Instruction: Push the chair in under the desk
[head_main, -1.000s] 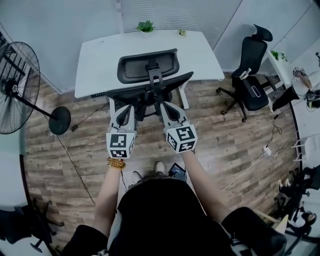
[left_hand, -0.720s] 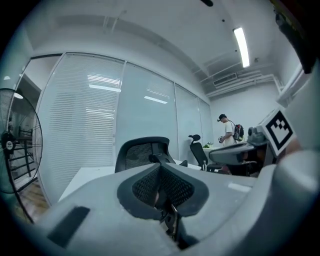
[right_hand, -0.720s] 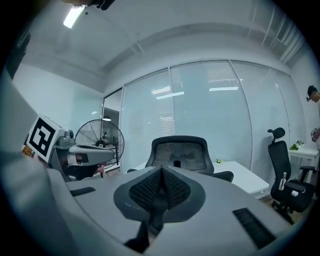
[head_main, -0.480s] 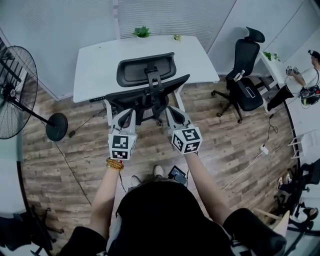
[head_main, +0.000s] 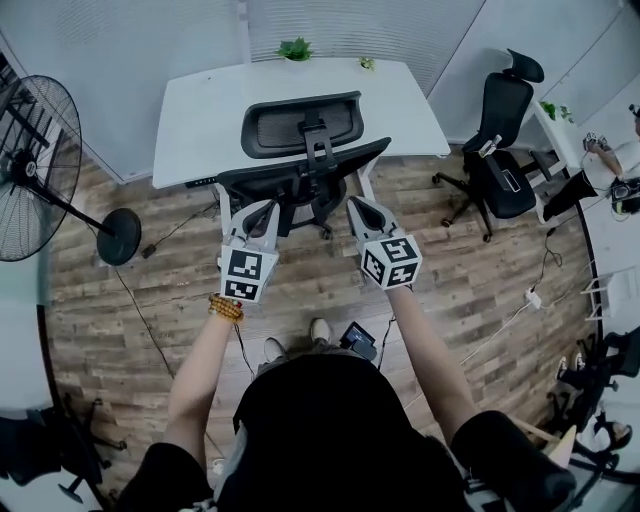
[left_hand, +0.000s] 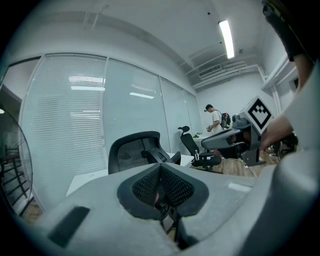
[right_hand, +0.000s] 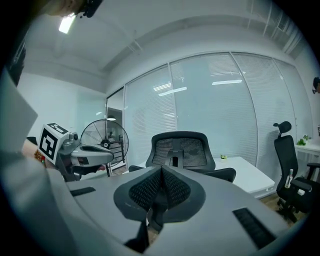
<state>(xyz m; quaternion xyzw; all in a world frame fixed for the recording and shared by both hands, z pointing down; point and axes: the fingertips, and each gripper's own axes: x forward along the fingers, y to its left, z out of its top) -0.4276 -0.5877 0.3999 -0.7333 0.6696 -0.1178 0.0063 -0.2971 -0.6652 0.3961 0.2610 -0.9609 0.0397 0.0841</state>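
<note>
A black mesh office chair (head_main: 303, 150) with a headrest stands at the front edge of the white desk (head_main: 200, 110), its back towards me and its seat partly under the top. My left gripper (head_main: 268, 208) and right gripper (head_main: 358, 205) are both shut and hold nothing. They point at the lower back of the chair, one on each side of its centre. Whether the tips touch it I cannot tell. The chair's headrest (left_hand: 134, 150) rises over the left gripper's (left_hand: 160, 186) closed jaws. In the right gripper view the chair (right_hand: 180, 150) stands straight ahead of the right gripper (right_hand: 161, 189).
A standing fan (head_main: 35, 170) is at the left on the wood floor. A second black chair (head_main: 500, 150) stands at the right by another desk. Two small plants (head_main: 294, 48) sit at the desk's far edge. Cables lie on the floor, and a person (left_hand: 215, 120) stands far off.
The right gripper has shifted a little to the right, widening the gap between the two grippers. Both stay shut behind the chair, which has hardly moved against the desk.
</note>
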